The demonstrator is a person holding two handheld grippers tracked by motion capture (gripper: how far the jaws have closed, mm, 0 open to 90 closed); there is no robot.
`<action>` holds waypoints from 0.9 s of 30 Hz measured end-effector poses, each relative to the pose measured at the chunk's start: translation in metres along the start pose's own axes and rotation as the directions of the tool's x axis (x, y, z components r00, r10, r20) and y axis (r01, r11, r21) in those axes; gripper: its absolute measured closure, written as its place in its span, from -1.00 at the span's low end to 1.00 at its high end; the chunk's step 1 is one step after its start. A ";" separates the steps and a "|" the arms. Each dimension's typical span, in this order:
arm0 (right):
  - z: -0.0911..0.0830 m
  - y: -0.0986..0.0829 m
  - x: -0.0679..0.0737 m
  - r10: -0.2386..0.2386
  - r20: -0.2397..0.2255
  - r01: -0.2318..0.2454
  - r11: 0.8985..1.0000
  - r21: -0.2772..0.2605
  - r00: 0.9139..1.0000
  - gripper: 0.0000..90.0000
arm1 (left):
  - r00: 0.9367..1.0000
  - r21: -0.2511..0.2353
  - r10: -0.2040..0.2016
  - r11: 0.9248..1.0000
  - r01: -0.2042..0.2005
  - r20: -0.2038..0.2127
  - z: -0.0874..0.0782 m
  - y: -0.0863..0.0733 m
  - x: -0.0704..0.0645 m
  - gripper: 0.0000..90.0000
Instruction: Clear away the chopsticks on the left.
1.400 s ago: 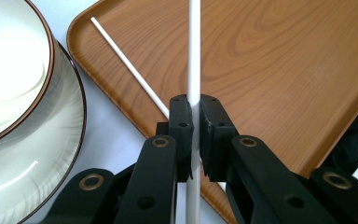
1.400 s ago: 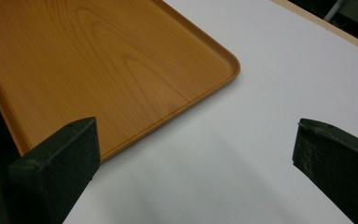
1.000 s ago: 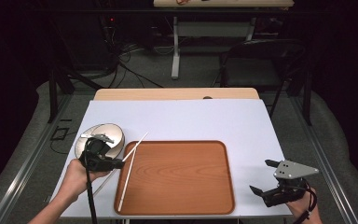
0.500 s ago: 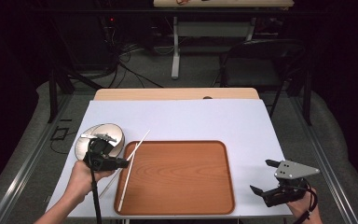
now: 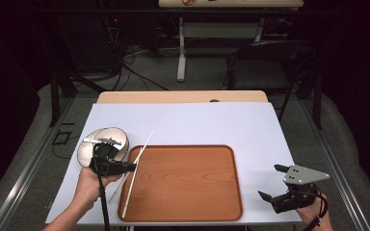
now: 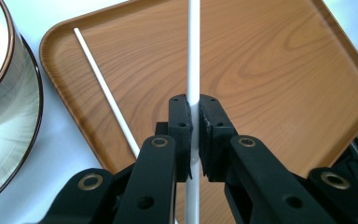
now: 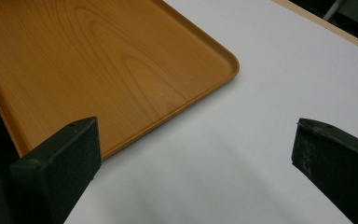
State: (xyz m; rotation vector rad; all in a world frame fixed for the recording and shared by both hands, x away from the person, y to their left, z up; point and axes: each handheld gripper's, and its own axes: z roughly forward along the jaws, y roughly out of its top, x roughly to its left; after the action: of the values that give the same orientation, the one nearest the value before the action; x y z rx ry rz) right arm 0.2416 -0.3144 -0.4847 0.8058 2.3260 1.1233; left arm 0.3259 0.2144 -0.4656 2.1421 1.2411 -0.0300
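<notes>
From above, the left gripper [image 5: 127, 167] is pinching one chopstick [image 5: 131, 184] over the tray's [image 5: 188, 211] left rim, its length running away from the person; the right gripper [image 5: 274, 183] is idling agape on the white table [image 5: 197, 125], dark room behind. Left gripper view: jaws are clamping the chopstick [image 6: 194, 56], its mate [image 6: 105, 88] lying beside.

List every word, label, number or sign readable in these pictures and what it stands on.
None can be read: the tray, the white sticks, the bowl, the table sheet and both grippers, left and right, bear no print.
</notes>
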 end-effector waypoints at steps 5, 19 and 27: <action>0.000 0.000 0.000 0.000 0.000 0.000 1.000 0.000 1.000 -0.98 | 1.000 -0.018 -0.025 1.000 0.025 0.003 0.003 -0.001 0.001 0.88; 0.000 0.000 0.000 -0.001 0.000 0.001 1.000 0.000 1.000 -0.98 | 0.994 -0.054 -0.111 0.992 0.110 -0.015 0.016 -0.006 0.011 0.88; 0.000 0.000 0.000 -0.002 0.001 0.002 1.000 -0.001 1.000 -0.97 | 0.984 -0.077 -0.174 0.982 0.171 -0.028 0.028 -0.016 0.022 0.88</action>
State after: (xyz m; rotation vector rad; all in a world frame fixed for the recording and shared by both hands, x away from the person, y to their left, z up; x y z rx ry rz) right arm 0.2418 -0.3147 -0.4846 0.8039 2.3245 1.1231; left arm 0.3341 0.2215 -0.5029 1.9741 1.4236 -0.0200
